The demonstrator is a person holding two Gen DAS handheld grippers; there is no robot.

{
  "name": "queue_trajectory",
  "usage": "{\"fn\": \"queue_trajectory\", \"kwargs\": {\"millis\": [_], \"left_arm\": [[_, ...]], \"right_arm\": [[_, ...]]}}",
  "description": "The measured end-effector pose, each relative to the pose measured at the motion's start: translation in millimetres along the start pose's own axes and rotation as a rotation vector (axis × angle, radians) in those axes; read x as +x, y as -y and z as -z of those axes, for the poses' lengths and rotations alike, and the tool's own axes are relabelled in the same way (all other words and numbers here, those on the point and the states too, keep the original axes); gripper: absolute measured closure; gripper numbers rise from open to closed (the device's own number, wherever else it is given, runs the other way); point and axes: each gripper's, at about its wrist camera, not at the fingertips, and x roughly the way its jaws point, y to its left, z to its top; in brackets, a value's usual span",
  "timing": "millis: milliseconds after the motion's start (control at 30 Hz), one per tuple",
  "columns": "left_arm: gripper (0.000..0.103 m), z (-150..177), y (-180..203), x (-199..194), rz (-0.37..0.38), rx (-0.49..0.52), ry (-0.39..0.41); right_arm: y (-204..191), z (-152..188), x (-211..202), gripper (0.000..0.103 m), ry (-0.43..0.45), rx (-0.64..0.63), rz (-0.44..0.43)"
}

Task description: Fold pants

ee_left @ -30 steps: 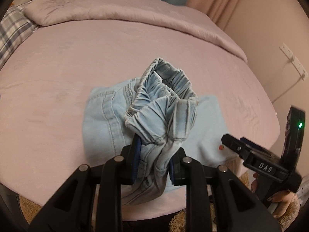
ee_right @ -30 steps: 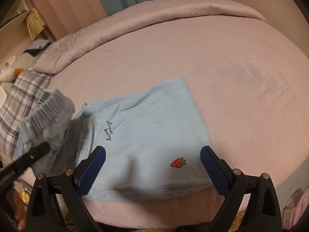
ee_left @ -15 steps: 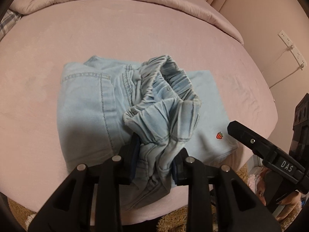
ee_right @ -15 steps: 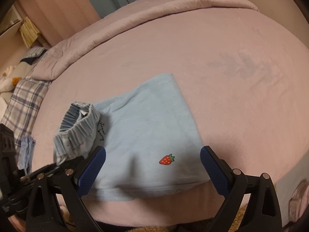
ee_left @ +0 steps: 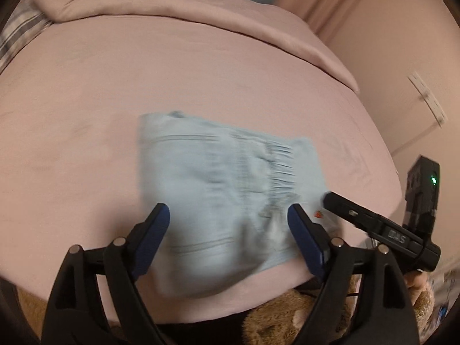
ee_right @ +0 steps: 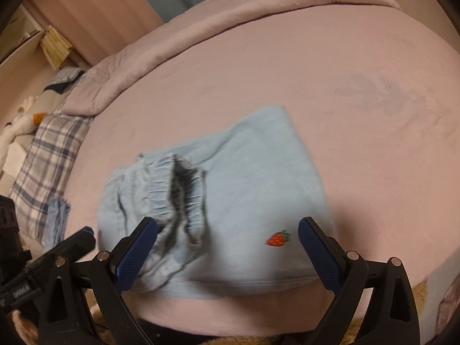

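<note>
My left gripper (ee_left: pixel 228 224) and right gripper (ee_right: pixel 227 238) gape wide, empty; folded pants (ee_right: pixel 149 198) lie crosswise, waistband toward the shirt (ee_right: pixel 258 178)

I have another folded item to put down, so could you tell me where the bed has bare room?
The pink sheet is bare between the jeans and the rolled duvet, and right of the light blue shirt. The near edge is crowded: both garments lie there, with the left gripper and right gripper open over them.

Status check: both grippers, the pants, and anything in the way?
Left gripper open, empty. Right gripper open, empty. Pants lie bunched on a folded shirt on the bed. Nothing blocking.
</note>
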Motion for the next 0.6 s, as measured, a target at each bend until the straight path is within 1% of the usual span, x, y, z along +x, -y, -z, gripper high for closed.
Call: {"fn": "queue_trajectory", "kwargs": {"millis": [67,167,233,367,433,500,567,600], "left_arm": [[0.019,-1,-15,-5,-0.043,-0.037,0.009],[0.019,7,-36,-10,-0.106,-0.092,0.007],[0.019,11,-49,-10,-0.129,-0.132,-0.002],[0.019,16,-70,-14,-0.156,-0.189,-0.009],[0.019,19,-76,-17,-0.171,-0.209,-0.008],[0.019,21,-83,-21,-0.174,-0.224,-0.007],[0.019,23,-88,-24,-0.177,-0.238,-0.004],[0.019,22,-86,-19,-0.178,-0.242,-0.004]], "right_arm": [[-7,-2,4,0.001,-0.014,-0.019,-0.02],[-21,-2,14,0.001,-0.04,-0.052,-0.047],[-30,-2,25,0.001,-0.076,-0.072,-0.079],[-40,0,49,0.001,-0.132,-0.091,-0.069],[-44,3,59,0.001,-0.162,-0.091,-0.079],[-49,6,61,0.001,-0.168,-0.103,-0.09],[-54,7,62,0.005,-0.157,-0.123,-0.082],[-56,8,62,0.01,-0.152,-0.132,-0.074]]}}
